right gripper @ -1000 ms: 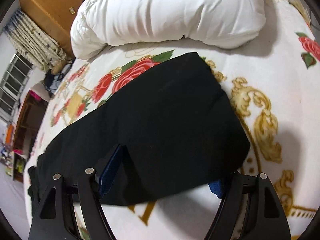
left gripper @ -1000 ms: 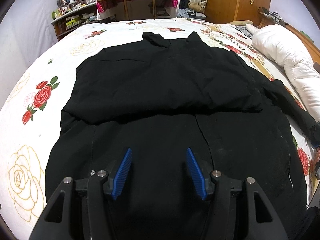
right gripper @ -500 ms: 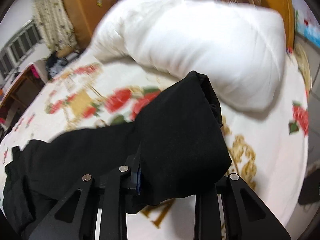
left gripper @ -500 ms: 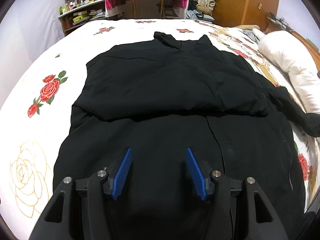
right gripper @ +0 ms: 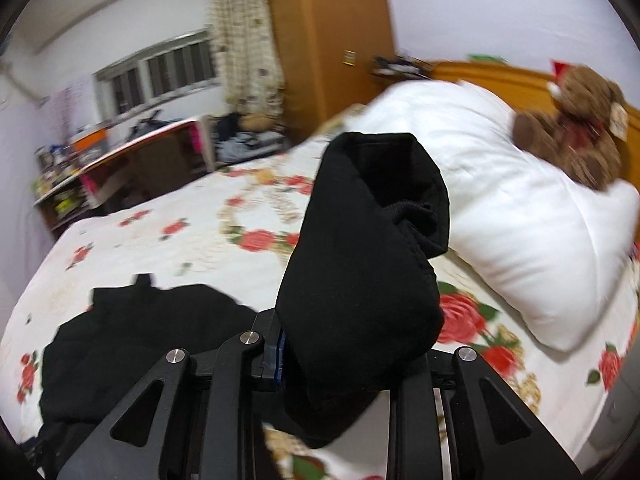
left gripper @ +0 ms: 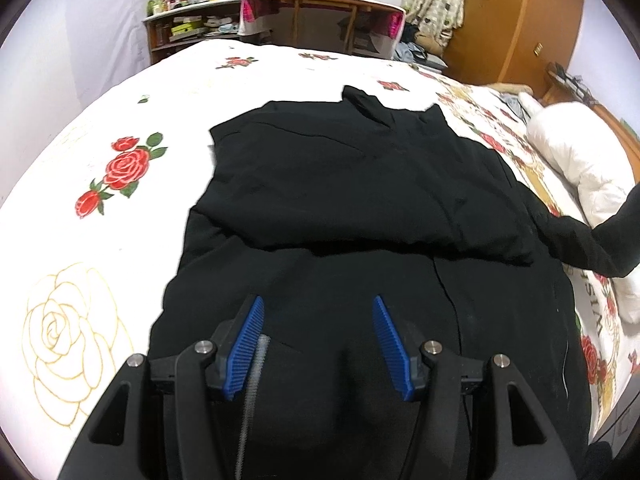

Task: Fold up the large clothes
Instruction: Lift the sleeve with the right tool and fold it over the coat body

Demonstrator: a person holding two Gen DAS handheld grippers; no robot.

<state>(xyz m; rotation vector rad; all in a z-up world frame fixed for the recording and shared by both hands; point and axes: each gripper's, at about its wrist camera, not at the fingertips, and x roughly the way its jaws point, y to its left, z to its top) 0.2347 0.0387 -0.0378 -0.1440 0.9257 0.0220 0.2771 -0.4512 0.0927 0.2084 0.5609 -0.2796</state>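
Right tool is clamped on the sleeve of the black coat, lifted clear of the bed; the cuff stands up above the jaws, its open end facing the white duvet and a brown teddy bear by the headboard. Left tool hangs over the coat's lower part with its blue pads apart and nothing between them; a zip strip shows just beside the left pad. The coat lies spread on the rose-print bed, collar towards the far end, with its upper part folded over the body. In the left view the raised sleeve runs off to the right edge. A desk and a wardrobe stand beyond the bed.
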